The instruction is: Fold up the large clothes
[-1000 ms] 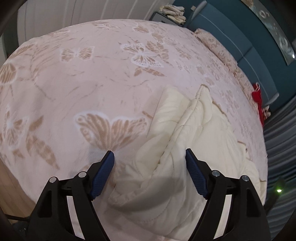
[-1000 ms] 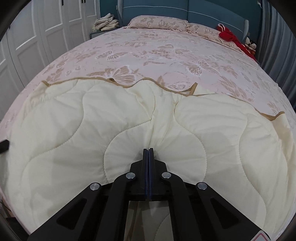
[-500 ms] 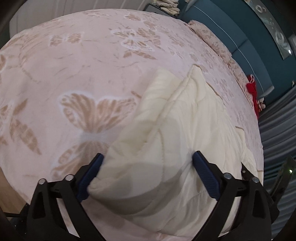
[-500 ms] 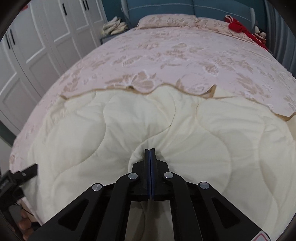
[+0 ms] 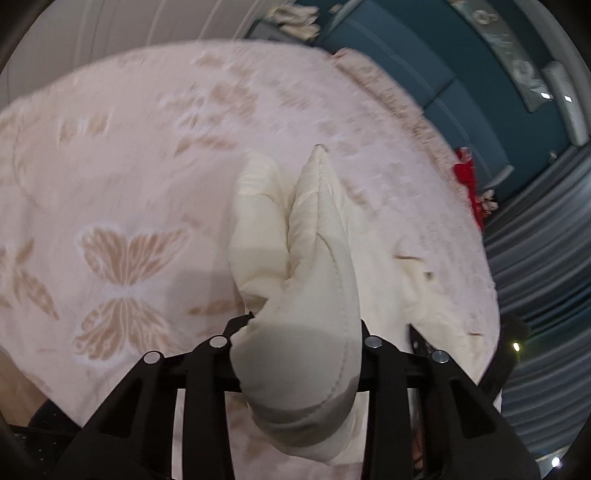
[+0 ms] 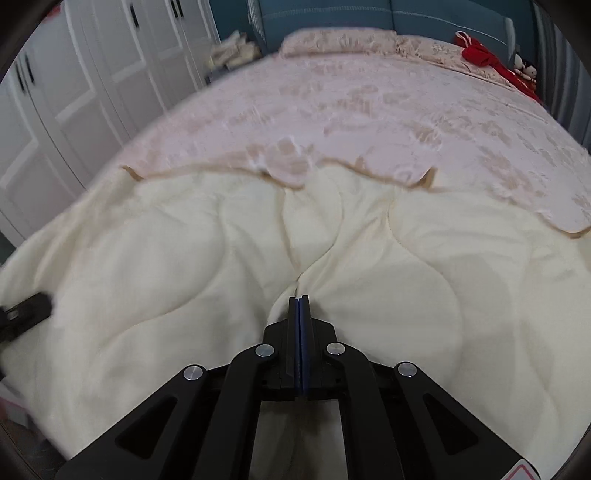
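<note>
A pink butterfly-print bedspread covers the bed from the near edge back to the blue headboard, with white wardrobe doors off to the left in the right wrist view. Spread over the near part of it lies the cream quilt, its tan-trimmed far border running side to side across the bed, so its long axis lies crosswise to both claws. A red garment sits well apart by the pillows.

The right gripper has its jaws pressed together on a pinch of the quilt's near edge, the cloth puckering toward the tips. The left gripper is closing, and a thick bunched corner of the quilt already fills the gap between its jaws and bulges out over them; its pads are hidden by the cloth, though the jaws look to be pressing on it.

My reading: both hands sit on the near edge, and the free bulk lies ahead of them, toward the headboard. The fold likely carries this edge forward to the far border, and the left corner, bulkier, seems the likelier to slip
</note>
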The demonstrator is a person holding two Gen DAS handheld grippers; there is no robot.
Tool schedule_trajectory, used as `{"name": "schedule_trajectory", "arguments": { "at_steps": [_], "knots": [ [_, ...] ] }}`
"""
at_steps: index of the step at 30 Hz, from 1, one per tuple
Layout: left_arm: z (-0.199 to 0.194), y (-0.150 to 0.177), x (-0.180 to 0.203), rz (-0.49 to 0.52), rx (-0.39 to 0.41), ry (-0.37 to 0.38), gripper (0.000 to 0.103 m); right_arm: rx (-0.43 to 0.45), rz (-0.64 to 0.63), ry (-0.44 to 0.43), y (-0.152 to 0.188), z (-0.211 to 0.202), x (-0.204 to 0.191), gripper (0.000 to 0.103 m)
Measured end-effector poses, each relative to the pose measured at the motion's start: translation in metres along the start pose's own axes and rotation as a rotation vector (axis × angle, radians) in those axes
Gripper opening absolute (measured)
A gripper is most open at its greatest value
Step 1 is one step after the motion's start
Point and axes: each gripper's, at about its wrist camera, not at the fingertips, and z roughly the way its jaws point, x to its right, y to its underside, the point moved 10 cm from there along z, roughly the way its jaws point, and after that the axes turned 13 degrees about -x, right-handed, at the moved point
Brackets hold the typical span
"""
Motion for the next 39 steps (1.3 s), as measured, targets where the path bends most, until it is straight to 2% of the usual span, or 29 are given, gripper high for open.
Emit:
{"name": "schedule_trajectory", "arguments": {
  "at_steps": [3, 6, 9, 12, 15, 21, 27, 31, 39],
  "knots": [
    [-0.027, 0.003, 0.035, 0.094, 0.040, -0.011, 0.030, 0.049, -0.009, -0.043, 0.027, -0.057, 0.008, 0.002],
    [-0.040, 0.008, 0.063, 0.150, 0.063, -0.024, 0.030, 0.025, 0.016, -0.085, 0.070, -0.084, 0.021, 0.002],
    [-0.049, 0.017, 0.095, 0.215, 0.081, -0.042, 0.030, -0.007, 0.011, -0.099, 0.110, -0.088, 0.025, 0.002],
    [-0.054, 0.025, 0.122, 0.270, 0.097, -0.068, 0.030, -0.064, 0.032, -0.140, 0.137, -0.070, 0.024, 0.002],
    [-0.053, 0.042, 0.150, 0.321, 0.080, -0.072, 0.029, -0.084, 0.033, -0.133, 0.148, -0.048, 0.025, 0.002],
    [-0.037, 0.076, 0.198, 0.415, 0.044, -0.059, 0.029, -0.073, 0.098, -0.211, 0.147, -0.028, 0.032, 0.002],
    [-0.007, 0.101, 0.251, 0.516, -0.005, -0.067, 0.029, -0.043, 0.097, -0.235, 0.159, -0.056, 0.040, 0.002],
    [0.025, 0.125, 0.280, 0.578, -0.055, -0.103, 0.029, -0.024, 0.104, -0.170, 0.184, -0.093, 0.076, 0.002],
    [0.086, 0.172, 0.303, 0.635, -0.138, -0.188, 0.029, -0.011, 0.146, -0.011, 0.219, -0.139, 0.151, 0.002]
  ]
}}
